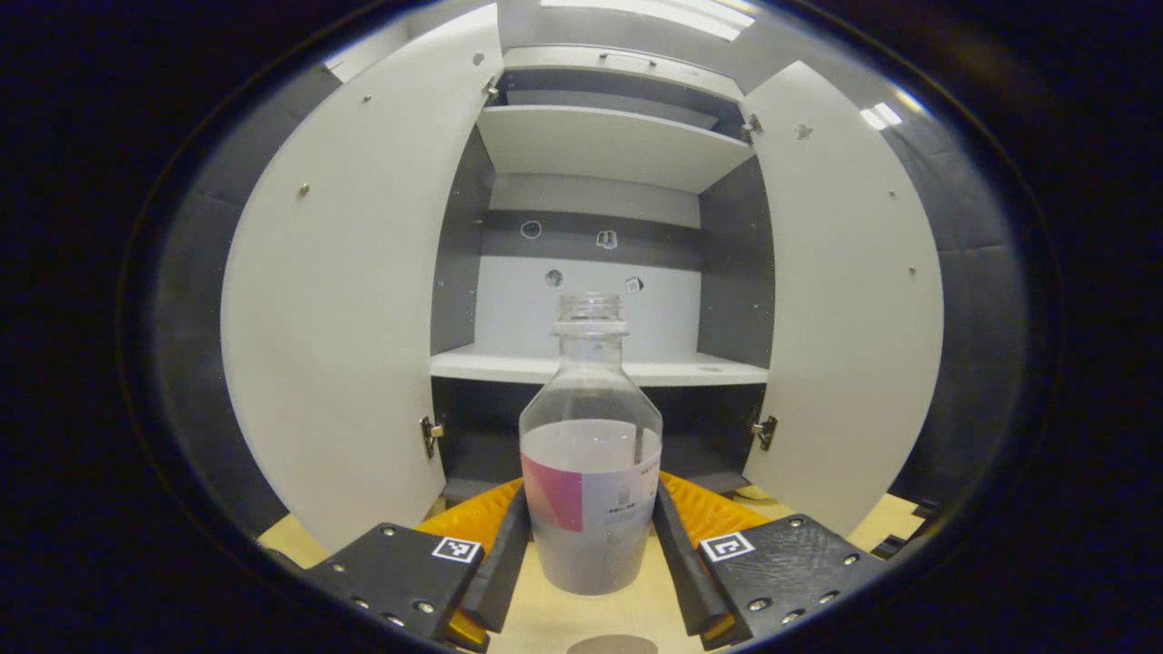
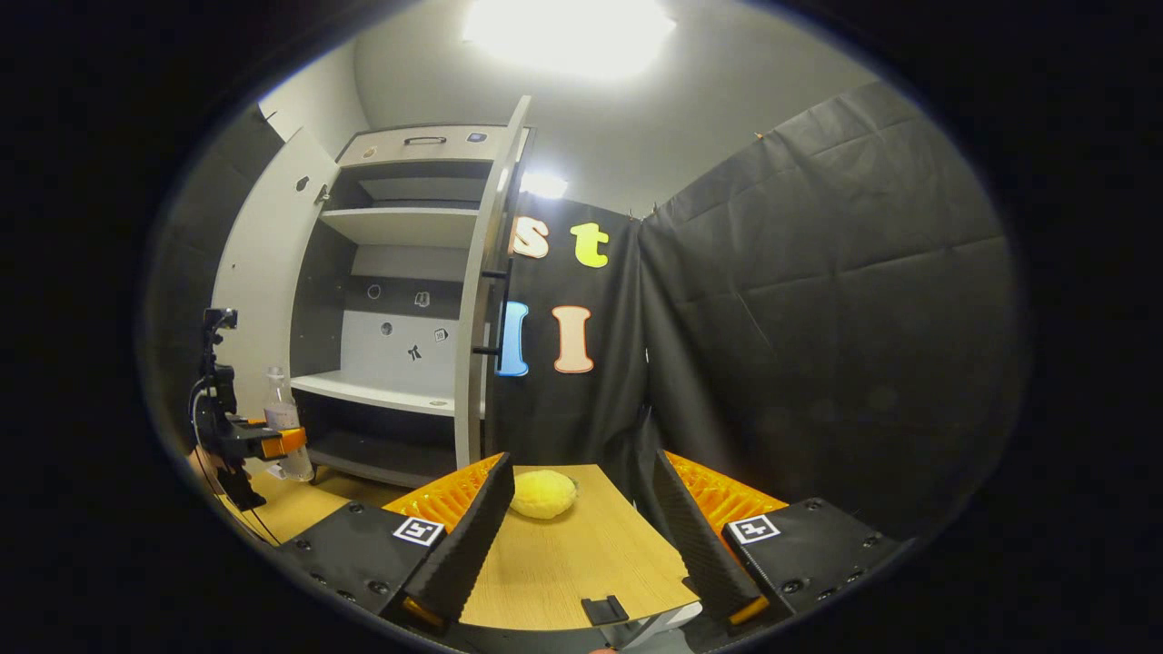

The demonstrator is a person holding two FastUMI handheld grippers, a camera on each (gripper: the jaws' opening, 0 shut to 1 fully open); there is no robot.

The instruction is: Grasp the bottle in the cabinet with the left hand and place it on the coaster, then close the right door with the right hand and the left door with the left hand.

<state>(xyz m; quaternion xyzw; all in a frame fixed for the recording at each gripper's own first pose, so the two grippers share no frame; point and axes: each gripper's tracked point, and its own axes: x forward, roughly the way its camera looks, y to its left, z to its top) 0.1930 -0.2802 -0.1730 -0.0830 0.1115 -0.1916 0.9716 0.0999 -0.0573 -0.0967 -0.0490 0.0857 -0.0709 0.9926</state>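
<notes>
Left tool (image 1: pixel 591 536) pinches an uncapped clear bottle (image 1: pixel 591 472), half full, pink-and-white label; right tool (image 2: pixel 586 536) spread.

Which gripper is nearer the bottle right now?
Left. The left gripper has the bottle between its fingers; the right gripper hangs open over the table, well off to the side.

We find no legible text. The bottle (image 1: pixel 591 472) carries a pink-and-white label whose print is too small to read; small stickers on the cabinet (image 1: pixel 591 263) back panel show pictograms, not words.
</notes>
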